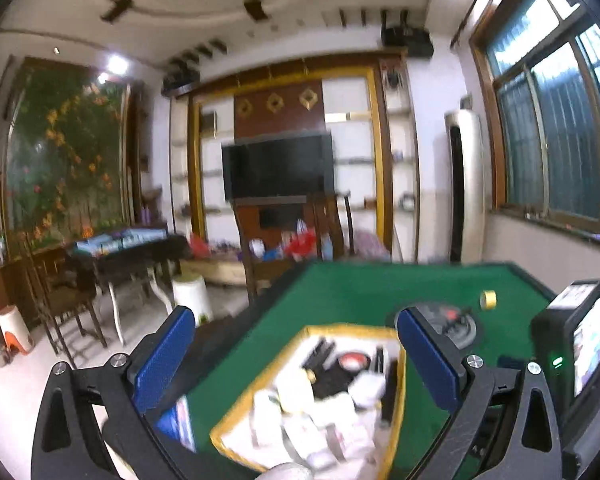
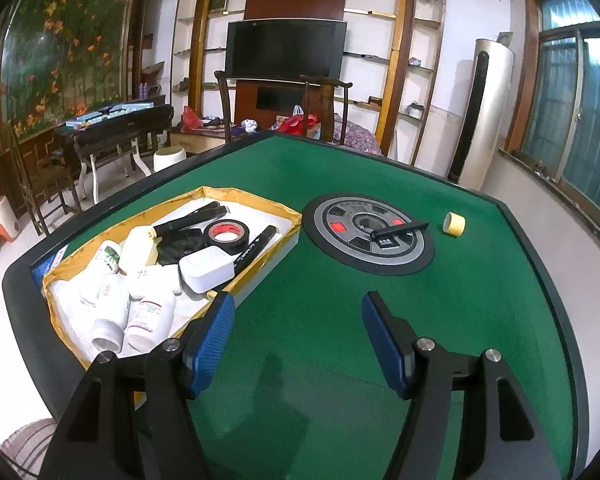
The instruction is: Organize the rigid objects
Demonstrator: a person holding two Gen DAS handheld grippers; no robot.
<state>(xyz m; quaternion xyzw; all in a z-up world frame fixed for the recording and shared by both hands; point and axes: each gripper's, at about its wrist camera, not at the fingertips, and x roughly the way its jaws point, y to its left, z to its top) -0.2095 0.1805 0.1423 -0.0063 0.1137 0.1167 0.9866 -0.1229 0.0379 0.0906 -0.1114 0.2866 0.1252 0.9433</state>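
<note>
A yellow-rimmed white tray (image 2: 256, 204) on the green table holds several white bottles (image 2: 150, 316), a white box (image 2: 206, 268), black markers (image 2: 256, 246) and a black tape roll (image 2: 226, 234). A yellow tape roll (image 2: 455, 224) and a black stick (image 2: 400, 230) lie farther right, the stick on the round centre panel (image 2: 368, 236). My right gripper (image 2: 298, 334) hovers open over bare felt near the tray's corner, nothing between its pads. In the blurred left wrist view my left gripper (image 1: 296, 352) stands wide open above the tray (image 1: 236, 412), holding nothing. The yellow tape roll (image 1: 488, 299) shows beyond.
The other gripper's camera unit (image 1: 576, 344) sits at the right edge of the left wrist view. Wooden chairs (image 2: 324, 108) stand behind the table's far edge. A second table (image 2: 120, 120), a white stool (image 2: 168, 158), a TV cabinet and a tall air conditioner (image 2: 484, 112) fill the room.
</note>
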